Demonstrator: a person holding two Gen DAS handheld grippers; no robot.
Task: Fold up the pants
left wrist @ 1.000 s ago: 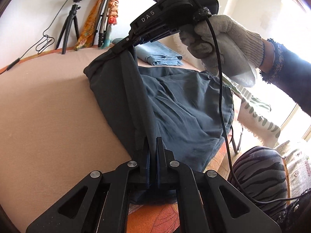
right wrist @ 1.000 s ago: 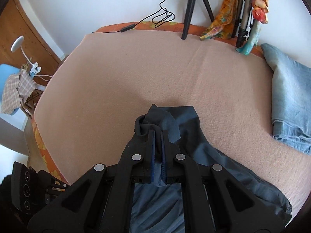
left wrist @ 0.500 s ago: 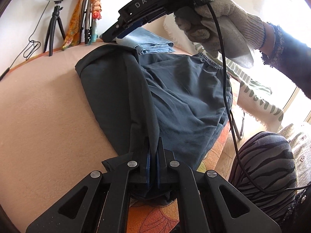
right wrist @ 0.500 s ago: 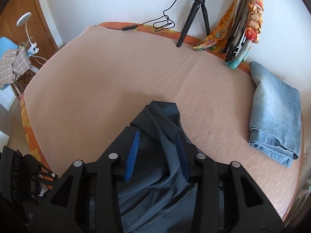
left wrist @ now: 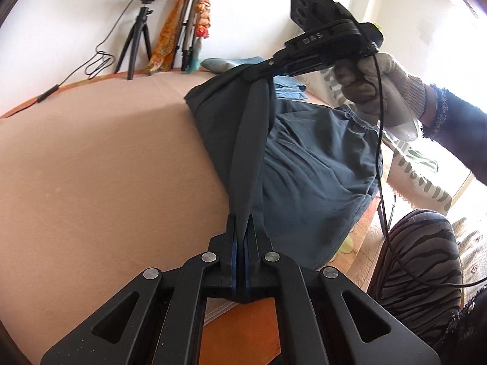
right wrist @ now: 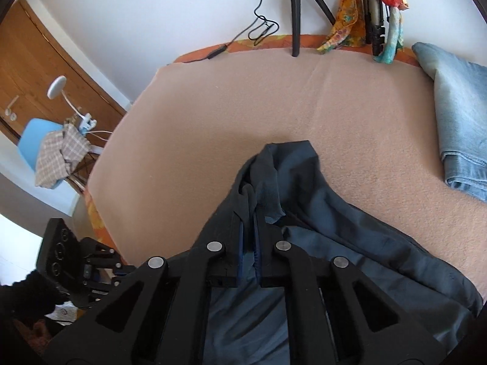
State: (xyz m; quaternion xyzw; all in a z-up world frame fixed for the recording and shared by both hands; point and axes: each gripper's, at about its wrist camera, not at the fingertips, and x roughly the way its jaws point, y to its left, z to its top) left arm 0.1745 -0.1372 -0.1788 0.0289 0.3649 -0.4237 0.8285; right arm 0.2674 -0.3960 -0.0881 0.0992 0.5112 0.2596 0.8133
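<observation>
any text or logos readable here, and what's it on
"DAS": raised letters on the black body of the right gripper, seen from the left wrist.
Printed paper at the right edge of that view: too blurred to read.
Nothing else carries text.

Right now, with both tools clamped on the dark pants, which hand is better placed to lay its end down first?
Right. The right tool holds its bunch low over the blanket, while the left tool sits at the near edge with a taut fold of the pants between them.
</observation>
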